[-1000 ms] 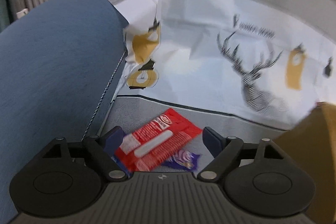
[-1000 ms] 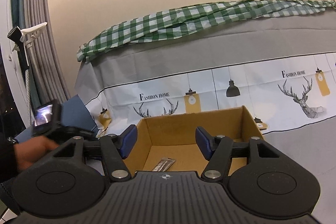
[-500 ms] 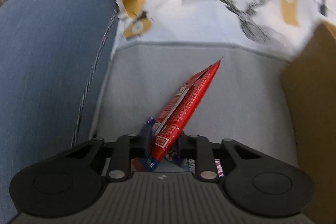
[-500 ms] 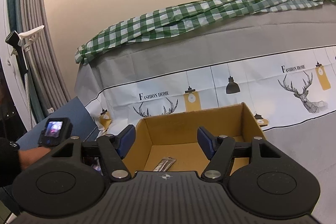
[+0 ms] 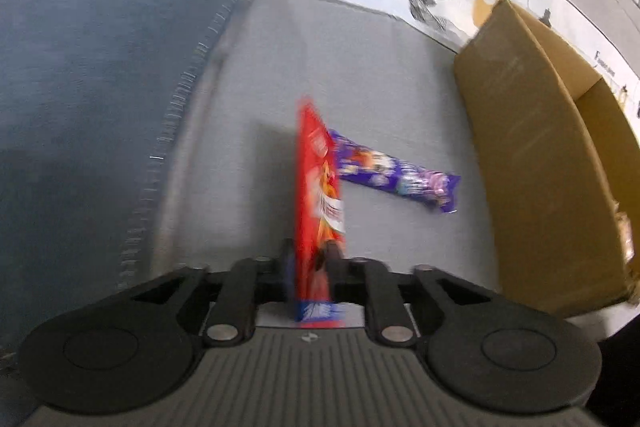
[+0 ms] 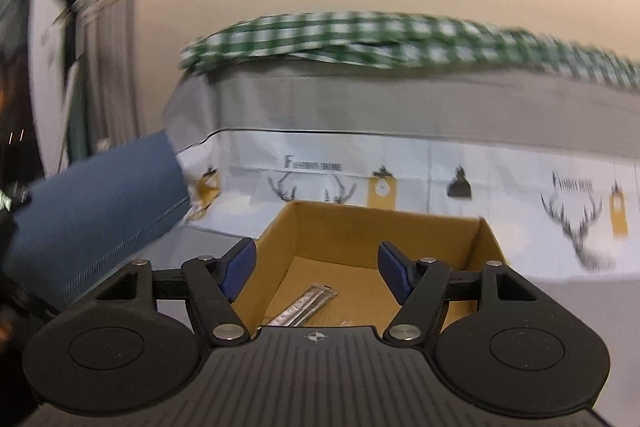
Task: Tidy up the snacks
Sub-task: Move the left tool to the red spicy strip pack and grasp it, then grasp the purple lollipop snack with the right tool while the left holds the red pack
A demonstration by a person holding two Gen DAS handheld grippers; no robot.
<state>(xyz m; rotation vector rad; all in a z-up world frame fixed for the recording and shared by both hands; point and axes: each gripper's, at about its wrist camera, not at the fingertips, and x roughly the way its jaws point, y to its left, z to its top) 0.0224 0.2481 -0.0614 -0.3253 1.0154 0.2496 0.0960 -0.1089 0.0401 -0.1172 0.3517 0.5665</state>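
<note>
Now the left gripper [image 5: 308, 259] pinches the red snack packet [image 5: 318, 195] edge-on, seemingly lifted — right gripper [image 6: 316, 265] gapes wide, empty, facing the cardboard box [image 6: 360, 227].

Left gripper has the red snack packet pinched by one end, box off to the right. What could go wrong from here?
1. The left gripper holds the red packet only near its end; it could slip or flop.
2. The long free end could catch the cardboard box wall.
3. The purple packet could get knocked.

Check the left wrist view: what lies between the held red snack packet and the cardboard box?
In the left wrist view, a purple snack bar lies on the grey cloth between the red snack packet, clamped in the left gripper, and the cardboard box.
</note>
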